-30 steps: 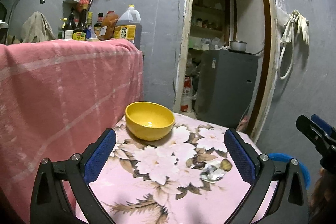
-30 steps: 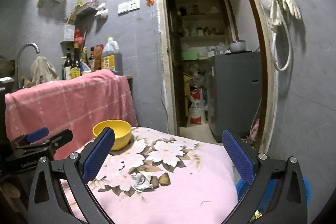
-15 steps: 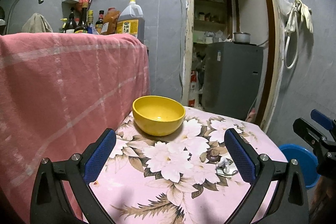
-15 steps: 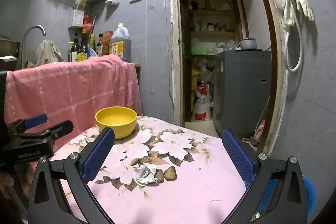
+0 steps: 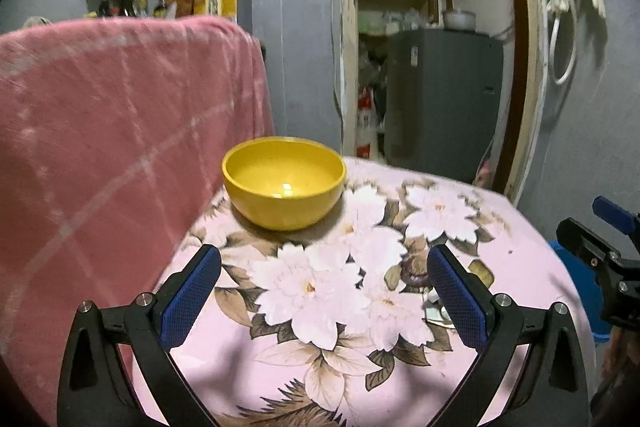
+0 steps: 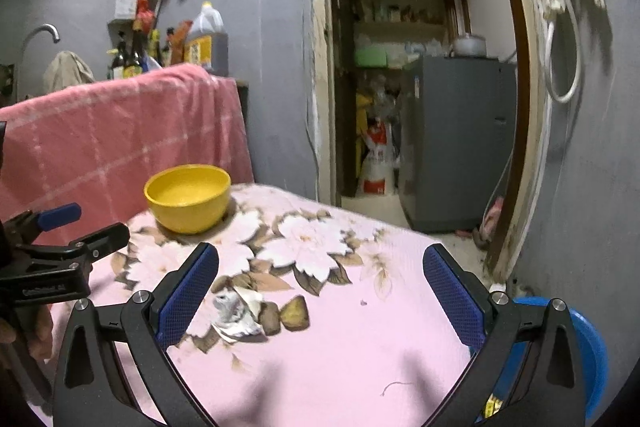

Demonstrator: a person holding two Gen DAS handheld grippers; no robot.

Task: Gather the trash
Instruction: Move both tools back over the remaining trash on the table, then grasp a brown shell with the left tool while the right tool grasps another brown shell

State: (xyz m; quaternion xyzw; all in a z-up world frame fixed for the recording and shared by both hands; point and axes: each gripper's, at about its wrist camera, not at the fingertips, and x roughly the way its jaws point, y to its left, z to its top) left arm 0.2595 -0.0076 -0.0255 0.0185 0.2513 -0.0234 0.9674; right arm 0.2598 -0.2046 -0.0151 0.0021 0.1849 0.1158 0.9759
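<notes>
Left gripper [image 5: 323,291]: jaws spread wide, nothing between them, held above the floral tablecloth [image 5: 520,267]. A yellow bowl [image 5: 283,187] stands ahead of the jaws, slightly toward the left finger. Right gripper [image 6: 320,291]: jaws likewise wide and empty. The trash, a crumpled paper wrapper [image 6: 234,315] with two brown scraps [image 6: 286,313] touching its right side, lies on the cloth just inside the right gripper's left finger. In the left wrist view, the wrapper is mostly hidden behind the left gripper's right finger. A blue bin [image 6: 588,355] sits beyond the right gripper's right finger, below the table edge.
</notes>
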